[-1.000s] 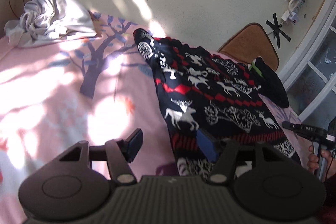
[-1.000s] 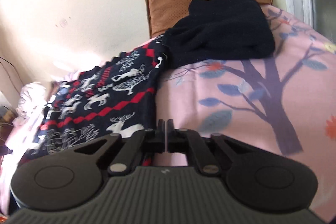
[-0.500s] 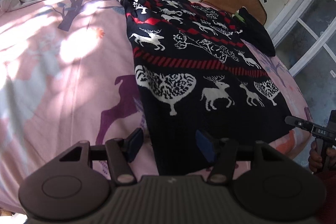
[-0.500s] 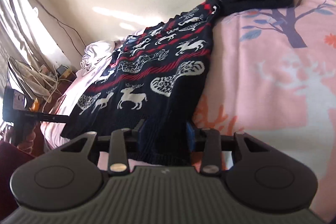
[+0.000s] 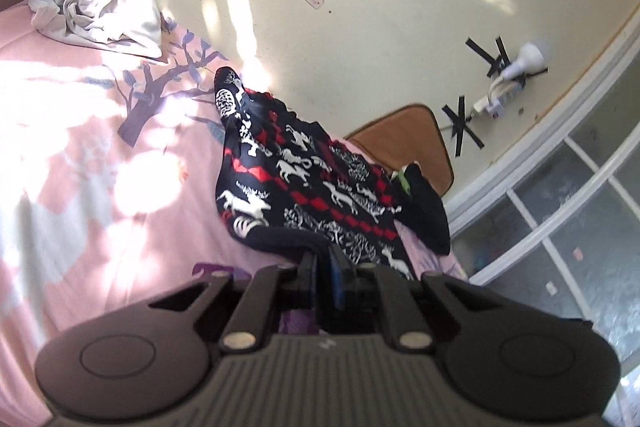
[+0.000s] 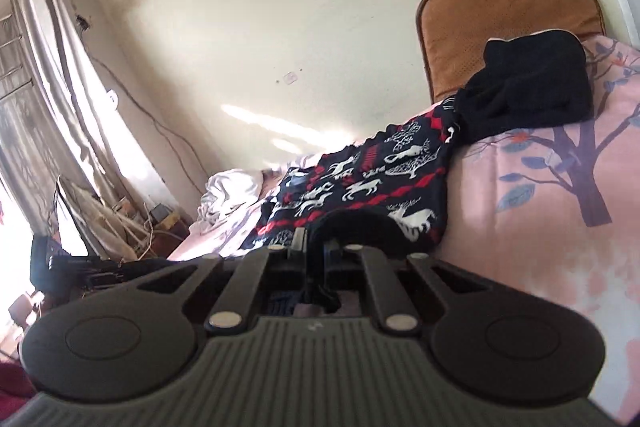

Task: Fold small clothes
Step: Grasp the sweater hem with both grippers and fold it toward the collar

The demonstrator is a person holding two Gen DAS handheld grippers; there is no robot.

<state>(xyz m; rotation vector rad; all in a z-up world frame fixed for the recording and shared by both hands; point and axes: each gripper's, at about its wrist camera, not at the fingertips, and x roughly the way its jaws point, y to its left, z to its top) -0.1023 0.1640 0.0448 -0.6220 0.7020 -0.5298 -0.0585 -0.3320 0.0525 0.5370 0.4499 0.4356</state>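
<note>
A dark navy knitted garment with white reindeer and red bands (image 5: 304, 183) lies on the pink bed. Its plain dark near hem is lifted and doubled over towards the far end. My left gripper (image 5: 320, 267) is shut on that hem at its left side. My right gripper (image 6: 316, 251) is shut on the same hem (image 6: 352, 227) at its right side. The patterned garment also shows in the right wrist view (image 6: 360, 183).
A crumpled white cloth (image 5: 100, 7) lies at the far left of the pink sheet (image 5: 80, 147). A folded black garment (image 5: 424, 211) rests by a brown cushion (image 5: 408, 139) against the wall; both also show in the right wrist view (image 6: 528, 83). A window is at right.
Both grippers were open around the near hem half a second ago. They have closed on it and carried it up and forward over the garment.
</note>
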